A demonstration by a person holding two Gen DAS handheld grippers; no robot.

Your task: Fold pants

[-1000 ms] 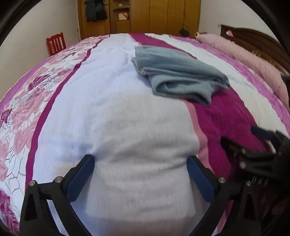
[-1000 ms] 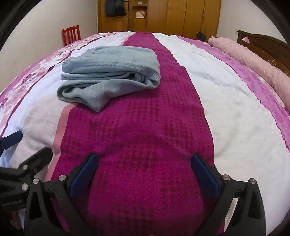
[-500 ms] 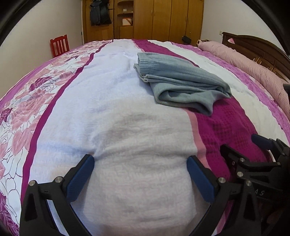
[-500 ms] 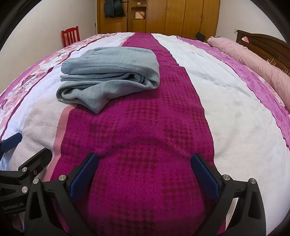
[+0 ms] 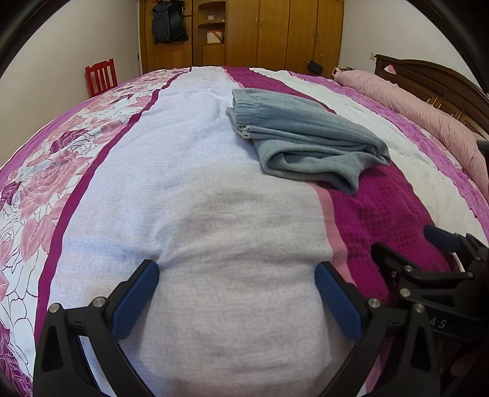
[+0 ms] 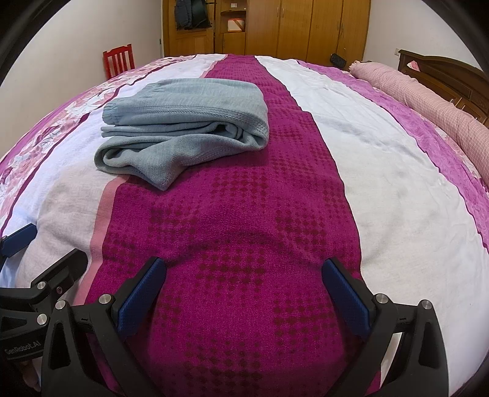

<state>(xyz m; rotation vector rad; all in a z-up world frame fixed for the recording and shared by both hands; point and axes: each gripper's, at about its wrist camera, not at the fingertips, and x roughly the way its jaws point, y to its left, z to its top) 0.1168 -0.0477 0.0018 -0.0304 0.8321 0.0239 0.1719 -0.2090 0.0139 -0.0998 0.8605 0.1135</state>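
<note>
On the wide bed with the magenta, white and rose-printed cover (image 6: 397, 189), my two grippers sat low at the near edge, side by side and well apart from the garment. My left gripper (image 5: 237, 297) had its blue-padded jaws spread wide with nothing between them but white bedcover, and my right gripper (image 6: 244, 293) was likewise parted and empty over the magenta stripe. The soft grey knit pants (image 6: 183, 128) lay up the bed at about eleven o'clock in my right view and about one o'clock in my left view, resting across the border of the white and magenta bands. They were gathered into a compact stacked bundle, the ribbed waistband (image 5: 244, 107) on the far left side and several layers showing along the near edge. I judged the folding to be essentially finished: the legs were doubled up and the bundle held its shape unaided. What I reckoned was left was tidying at most, since the bottom layer stuck out as a loose corner (image 6: 163, 183) toward six o'clock and the edges did not line up squarely. Beyond the bed, at twelve o'clock, stood a wooden wardrobe (image 6: 293, 27), with a red chair (image 6: 119, 61) at about ten o'clock.
</note>
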